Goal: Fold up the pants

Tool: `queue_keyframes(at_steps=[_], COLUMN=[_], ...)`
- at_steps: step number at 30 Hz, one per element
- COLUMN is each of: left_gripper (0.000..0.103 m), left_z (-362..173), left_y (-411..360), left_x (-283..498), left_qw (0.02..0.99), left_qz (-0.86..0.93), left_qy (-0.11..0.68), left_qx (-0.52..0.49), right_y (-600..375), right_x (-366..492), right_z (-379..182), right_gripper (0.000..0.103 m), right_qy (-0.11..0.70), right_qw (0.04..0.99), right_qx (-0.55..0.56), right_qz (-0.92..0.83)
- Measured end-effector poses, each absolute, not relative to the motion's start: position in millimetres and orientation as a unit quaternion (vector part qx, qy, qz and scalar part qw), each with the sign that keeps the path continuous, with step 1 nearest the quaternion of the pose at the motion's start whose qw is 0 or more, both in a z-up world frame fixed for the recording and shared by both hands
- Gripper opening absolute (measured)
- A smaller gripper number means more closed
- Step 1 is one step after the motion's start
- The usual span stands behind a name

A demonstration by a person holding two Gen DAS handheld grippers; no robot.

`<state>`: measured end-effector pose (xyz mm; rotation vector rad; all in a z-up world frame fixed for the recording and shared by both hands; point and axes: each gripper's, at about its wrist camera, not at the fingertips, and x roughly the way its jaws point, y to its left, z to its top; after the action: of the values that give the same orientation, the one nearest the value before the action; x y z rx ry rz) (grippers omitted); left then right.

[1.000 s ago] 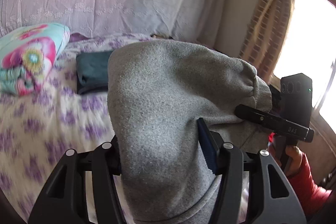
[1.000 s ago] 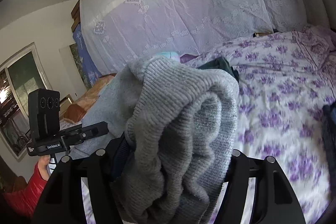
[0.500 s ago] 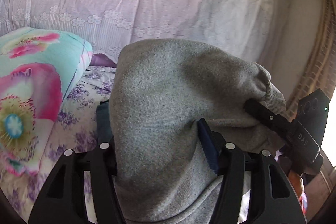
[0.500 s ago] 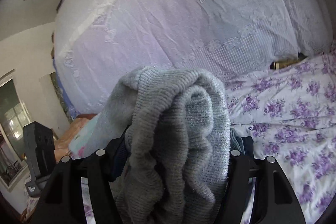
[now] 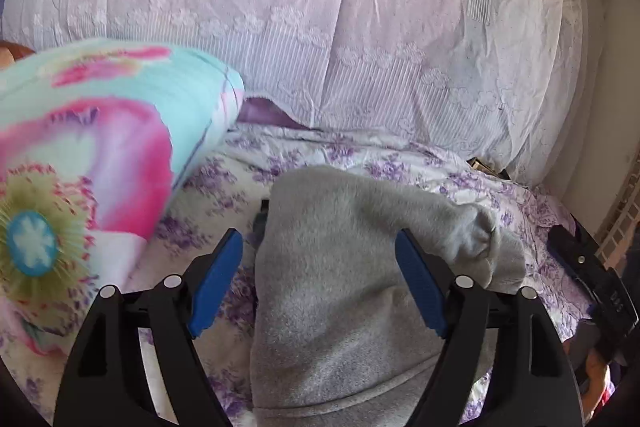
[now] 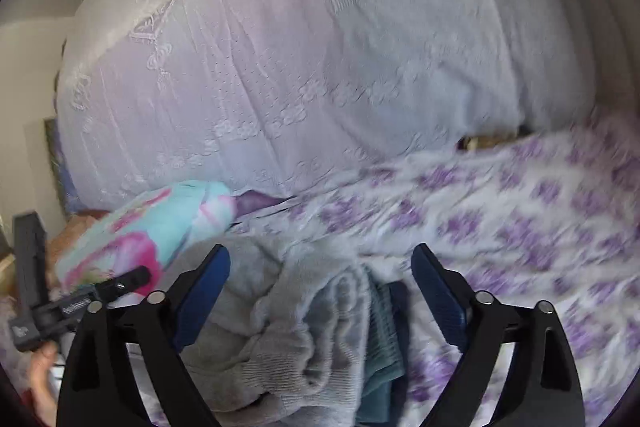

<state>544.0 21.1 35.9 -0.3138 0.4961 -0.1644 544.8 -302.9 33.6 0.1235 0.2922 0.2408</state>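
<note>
Purple-flowered bedsheet fills mid-frame, and the folded grey pants sit lower centre on a dark teal garment. I've got both the left gripper and right gripper spread wide, holding nothing. I'd back straight out so nothing snags.

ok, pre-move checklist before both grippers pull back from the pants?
1. Left hand-held gripper open: ok, blue pads apart with the grey pants lying loose between them.
2. Right hand-held gripper open: ok, jaws spread.
3. Pants resting on the floral bedsheet: ok, no longer lifted.
4. Pants sitting on the teal folded garment: ok, its edge shows beneath the cuff.
5. Fold neat and flat: not ok, ribbed cuff end is bunched.
6. Fabric snagged on a pad: cannot tell.
7. Floral pillow clear of the pants: ok.
</note>
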Motion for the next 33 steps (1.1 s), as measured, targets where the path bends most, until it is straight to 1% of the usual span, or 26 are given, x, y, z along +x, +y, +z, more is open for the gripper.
queue_keyframes(at_steps=[2, 3, 4, 5, 6, 8, 10, 12, 18, 20, 22, 23, 25, 29, 33], left_gripper=[0.083, 0.086, 0.087, 0.089, 0.090, 0.092, 0.090, 0.090, 0.090, 0.091, 0.096, 0.096, 0.098, 0.098, 0.098], left_z=[33, 24, 10, -2, -8, -10, -1, 9, 26, 26, 24, 23, 21, 19, 16], left_y=[15, 9, 2, -2, -1, 8, 10, 6, -25, -38, -49, -57, -65, -67, -64], left_x=[549, 557, 569, 578, 580, 579, 575, 562, 510, 489, 462, 445, 425, 382, 355], left_qw=[0.956, 0.954, 0.946, 0.940, 0.941, 0.935, 0.935, 0.946, 0.957, 0.959, 0.963, 0.966, 0.968, 0.965, 0.965], left_qz=[-0.064, -0.053, -0.050, -0.052, -0.056, -0.062, -0.067, -0.054, -0.067, -0.073, -0.072, -0.060, -0.035, -0.027, -0.014], left_qy=[0.259, 0.278, 0.311, 0.330, 0.321, 0.325, 0.322, 0.297, 0.269, 0.268, 0.258, 0.250, 0.244, 0.259, 0.258], left_qx=[-0.123, -0.101, -0.080, -0.073, -0.090, -0.127, -0.133, -0.122, -0.081, -0.055, -0.016, 0.016, 0.043, 0.044, 0.036], right_y=[-300, -300, -300, -306, -315, -330, -333, -330, -308, -298, -292, -289, -286, -290, -297], right_x=[559, 569, 585, 596, 599, 606, 596, 578, 525, 505, 483, 472, 447, 405, 368], right_z=[25, 13, -5, -22, -31, -32, -22, -12, -18, -23, -24, -24, -23, -15, -14], right_gripper=[0.097, 0.097, 0.099, 0.099, 0.099, 0.099, 0.099, 0.099, 0.099, 0.099, 0.099, 0.099, 0.099, 0.099, 0.100], right_qy=[0.162, 0.188, 0.222, 0.241, 0.243, 0.271, 0.251, 0.216, 0.206, 0.209, 0.208, 0.210, 0.208, 0.179, 0.153], right_qw=[0.983, 0.980, 0.973, 0.968, 0.965, 0.946, 0.949, 0.959, 0.959, 0.962, 0.964, 0.964, 0.964, 0.970, 0.973], right_qx=[0.031, 0.021, 0.013, 0.030, 0.067, 0.140, 0.151, 0.148, 0.140, 0.119, 0.100, 0.091, 0.088, 0.100, 0.120], right_qz=[0.079, 0.068, 0.060, 0.062, 0.074, 0.109, 0.117, 0.108, 0.133, 0.132, 0.131, 0.133, 0.137, 0.130, 0.122])
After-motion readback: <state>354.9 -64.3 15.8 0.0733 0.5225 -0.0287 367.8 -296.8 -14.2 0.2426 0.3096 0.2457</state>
